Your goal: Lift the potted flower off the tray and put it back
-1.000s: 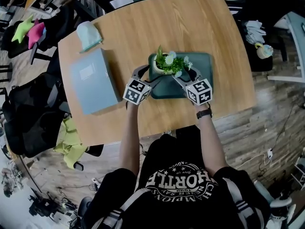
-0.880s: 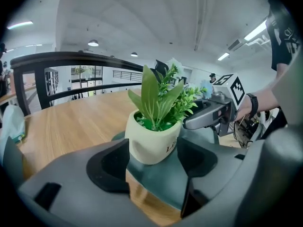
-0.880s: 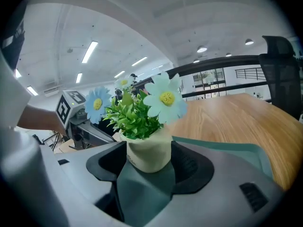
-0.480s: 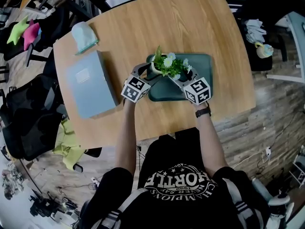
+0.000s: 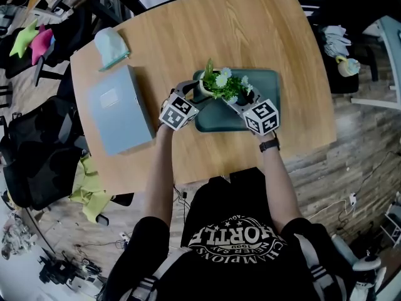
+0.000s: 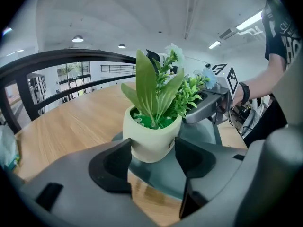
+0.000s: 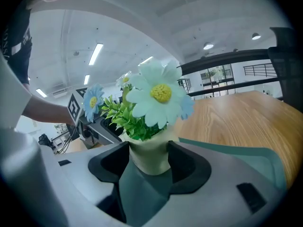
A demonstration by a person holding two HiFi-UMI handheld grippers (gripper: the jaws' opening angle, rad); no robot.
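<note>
Small pale-green ceramic potted flower (image 5: 220,85) stands upright at the far left end of the dark green plastic tray (image 5: 269,80), on the light wooden worktop (image 5: 250,30). Whether its base has left the tray: cannot tell.

Left gripper (image 6: 151,159): jaws closing, pads against the pot's lower wall on either side. Right gripper (image 7: 149,161): jaws clasped on the same pot from the opposite side.

Risks, as I judge them:
- Smooth rounded wall, low grip. The pot could slip or tip if one hand lifts ahead of the other.
- An uneven squeeze may twist it.
- Overhanging leaves could snag on the jaws.
- On the return, the nearby tray rim might catch the base.
</note>
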